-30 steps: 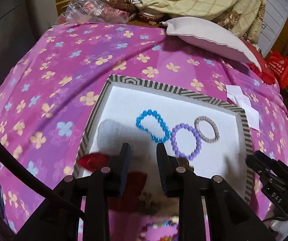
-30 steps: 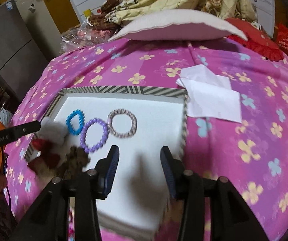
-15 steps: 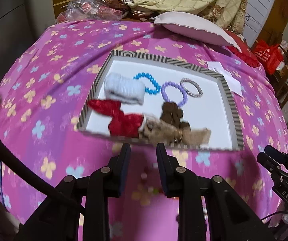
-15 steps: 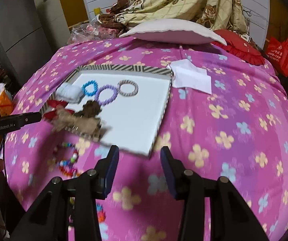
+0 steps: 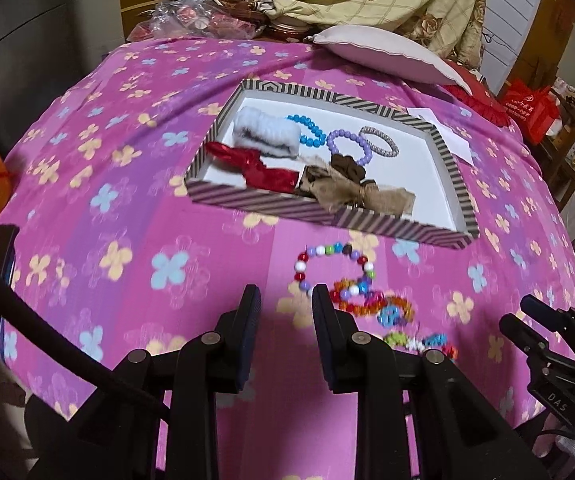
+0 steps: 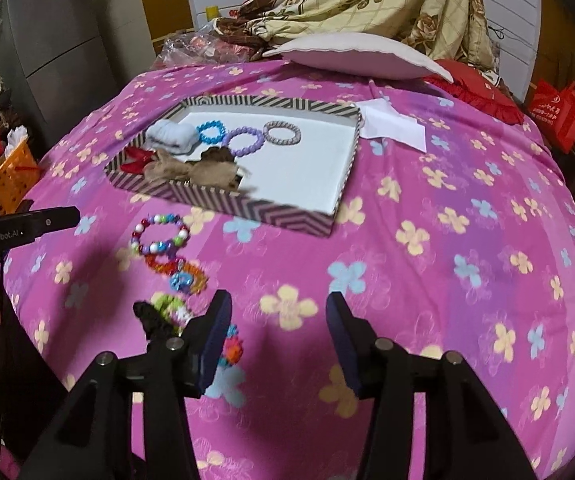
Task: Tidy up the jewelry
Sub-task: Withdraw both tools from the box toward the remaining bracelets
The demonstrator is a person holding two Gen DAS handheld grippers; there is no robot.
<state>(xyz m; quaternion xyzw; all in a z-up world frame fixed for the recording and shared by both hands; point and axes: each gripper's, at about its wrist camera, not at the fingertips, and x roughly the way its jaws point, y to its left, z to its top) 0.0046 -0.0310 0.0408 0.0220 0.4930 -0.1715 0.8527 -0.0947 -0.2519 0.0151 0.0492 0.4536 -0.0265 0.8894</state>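
My left gripper [image 5: 286, 294] hangs above the pink flowered bedspread [image 6: 447, 240] with its jaws apart and nothing between them. My right gripper [image 6: 277, 305] also stands spread and empty over bare cloth; its jaws have just been opening wider. The striped tray [image 5: 329, 216] sits on the bedspread beyond both grippers. Inside it, along the far side, lie a blue bead bracelet [image 5: 307, 130], a purple bead bracelet [image 5: 347, 145] and a silver-grey ring bracelet [image 5: 379, 141] in a row, the blue and purple ones touching or nearly so. A white fluffy band [image 5: 267, 136] lies at the near left of the row, a red ribbon bow [image 5: 255, 166] in front of it, and a brown scrunchie [image 5: 345, 164] with a tan burlap bow [image 5: 351, 194] against the near wall of the tray. Outside the tray, on the cloth between it and my grippers, lies a multicoloured bead bracelet [image 5: 333, 266], with an orange and blue one [image 5: 383, 308] just beside it and a green and white piece [image 5: 411, 342] nearer still; blur hides their details. In the right view a black scrunchie [image 6: 152, 318] rests just left of my right gripper's left finger. A white paper [image 6: 395, 126] lies beside the tray's far right corner, and a pale pillow [image 6: 351, 56] lies at the head of the bed.
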